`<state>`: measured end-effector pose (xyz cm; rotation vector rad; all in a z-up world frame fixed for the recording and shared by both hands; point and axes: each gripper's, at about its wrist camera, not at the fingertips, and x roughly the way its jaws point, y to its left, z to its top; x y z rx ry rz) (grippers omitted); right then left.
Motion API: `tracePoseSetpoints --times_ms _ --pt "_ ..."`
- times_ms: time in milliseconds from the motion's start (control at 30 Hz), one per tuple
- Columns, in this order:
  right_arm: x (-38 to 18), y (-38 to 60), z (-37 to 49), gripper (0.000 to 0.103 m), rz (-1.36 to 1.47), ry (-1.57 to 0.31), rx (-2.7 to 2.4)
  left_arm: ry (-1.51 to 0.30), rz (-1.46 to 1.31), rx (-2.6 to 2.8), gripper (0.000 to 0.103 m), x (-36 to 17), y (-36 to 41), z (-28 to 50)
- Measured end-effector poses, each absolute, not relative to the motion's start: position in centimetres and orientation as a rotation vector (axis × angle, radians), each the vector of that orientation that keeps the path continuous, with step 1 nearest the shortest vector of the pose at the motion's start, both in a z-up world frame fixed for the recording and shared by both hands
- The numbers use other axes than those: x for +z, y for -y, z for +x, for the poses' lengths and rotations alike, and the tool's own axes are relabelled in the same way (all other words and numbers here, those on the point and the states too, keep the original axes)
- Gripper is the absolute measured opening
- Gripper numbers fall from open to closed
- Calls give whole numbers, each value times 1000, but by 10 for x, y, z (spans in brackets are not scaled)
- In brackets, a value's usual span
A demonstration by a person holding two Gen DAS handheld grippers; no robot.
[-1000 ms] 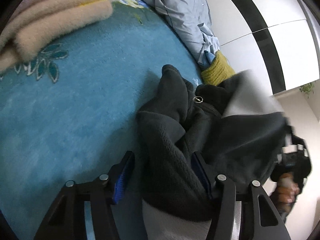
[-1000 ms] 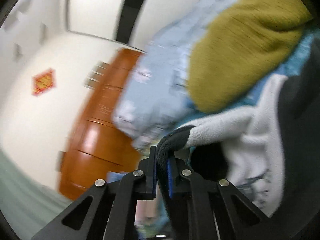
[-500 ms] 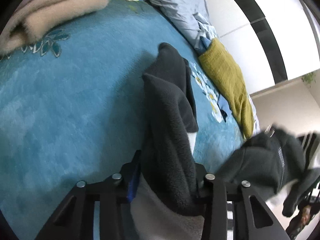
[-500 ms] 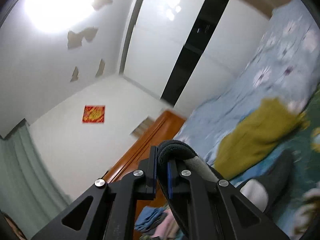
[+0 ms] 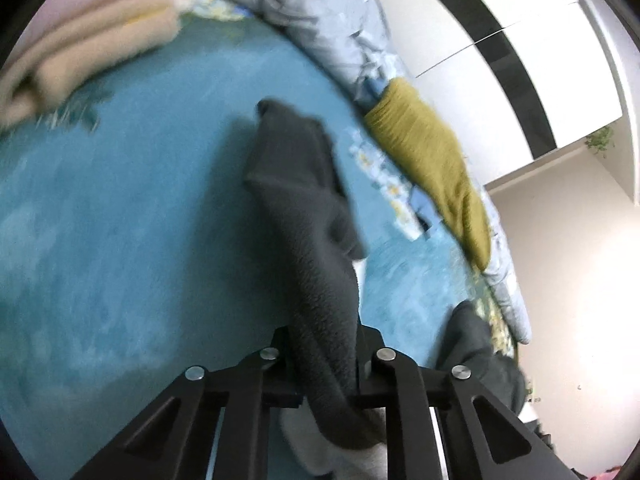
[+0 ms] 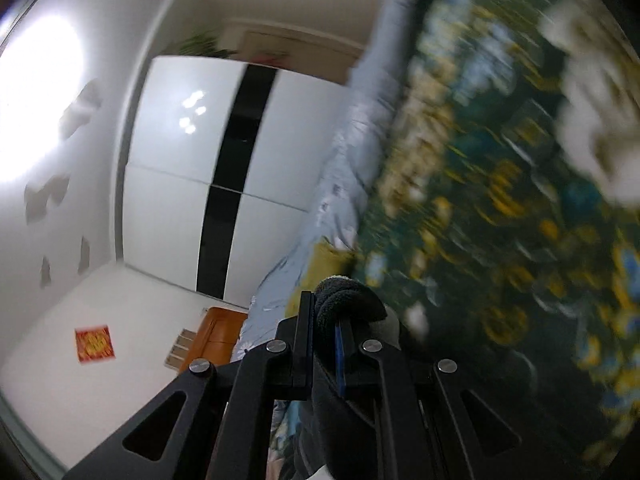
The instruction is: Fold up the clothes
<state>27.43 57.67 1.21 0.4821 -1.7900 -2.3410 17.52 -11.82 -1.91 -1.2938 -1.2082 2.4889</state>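
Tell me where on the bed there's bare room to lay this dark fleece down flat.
The widest bare patch is the teal blanket left of the dark fleece, below the beige folded stack. A narrower strip lies right of the fleece. The far edge is crowded: grey quilt and mustard knit.

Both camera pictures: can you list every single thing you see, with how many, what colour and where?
dark fleece garment: one, charcoal with pale lining, stretched over the blanket
blanket: one, teal, flower-patterned, covering the bed
folded clothes: a stack, beige and pink, far left
knit garment: one, mustard, blanket's right edge
quilt: one, pale blue, behind the knit
wardrobe: one, white with black stripe, background
red square: one, on wall
left gripper: black, shut on fleece
right gripper: black, shut on fleece
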Motion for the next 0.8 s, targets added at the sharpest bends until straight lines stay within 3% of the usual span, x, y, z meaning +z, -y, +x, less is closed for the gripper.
tracePoseSetpoints --times_ms 133,300,367,467,633,800 --pt "15 -584 279 8 462 1831 -2261 1133 -1120 2545 13 44 119 149" --pt "72 -559 275 8 497 1572 -2374 1011 -856 2620 13 122 129 161" --pt "81 -549 278 9 524 1481 -2434 980 -846 2645 13 120 140 177" --pt "69 -542 284 9 616 1448 -2496 989 -977 2642 13 75 160 190" --pt "10 -554 296 9 782 1645 -2479 1104 -1184 2582 13 -9 181 218" --pt "-10 -560 306 9 875 1712 -2448 1117 -1215 2556 17 -25 178 238"
